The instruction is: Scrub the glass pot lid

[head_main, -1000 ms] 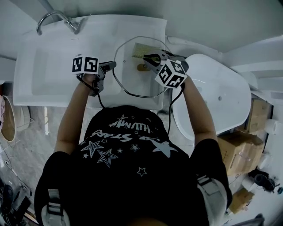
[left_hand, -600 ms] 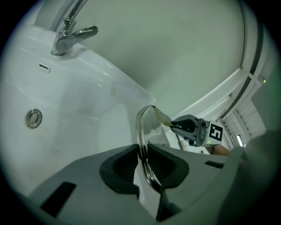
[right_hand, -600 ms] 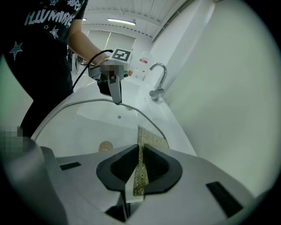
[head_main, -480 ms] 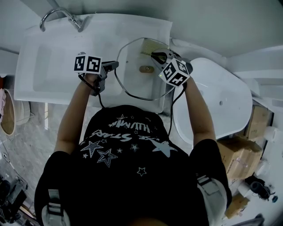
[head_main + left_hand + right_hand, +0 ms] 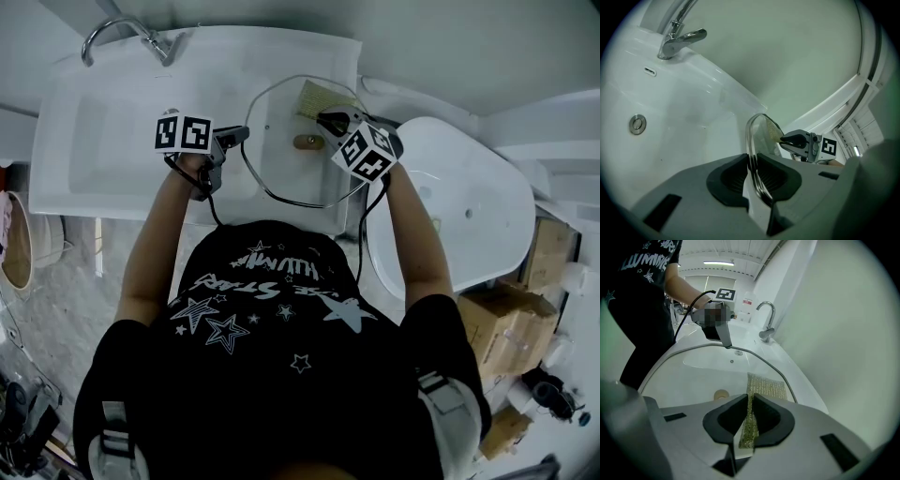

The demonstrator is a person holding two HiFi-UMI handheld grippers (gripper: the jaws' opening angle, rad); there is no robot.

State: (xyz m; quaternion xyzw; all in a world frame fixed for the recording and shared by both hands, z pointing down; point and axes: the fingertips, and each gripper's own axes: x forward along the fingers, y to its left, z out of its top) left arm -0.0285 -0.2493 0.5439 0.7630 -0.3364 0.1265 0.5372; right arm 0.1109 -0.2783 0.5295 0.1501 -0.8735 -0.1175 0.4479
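Glass pot lid (image 5: pixel 281 173) held over right end of white sink (image 5: pixel 112 141) | left claw (image 5: pixel 757 176) closed narrowly on lid rim, edge-on | right claw (image 5: pixel 749 423) clamped on yellow scouring pad (image 5: pixel 766 387), pad against lid | risk: scrubbing pressure far from the single rim grip may lever lid loose; smooth glass could slip and strike sink

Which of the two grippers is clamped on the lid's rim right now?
The left gripper: its jaws pinch the glass lid by its metal rim. The right gripper instead grips a yellow-green scouring pad, laid against the glass.
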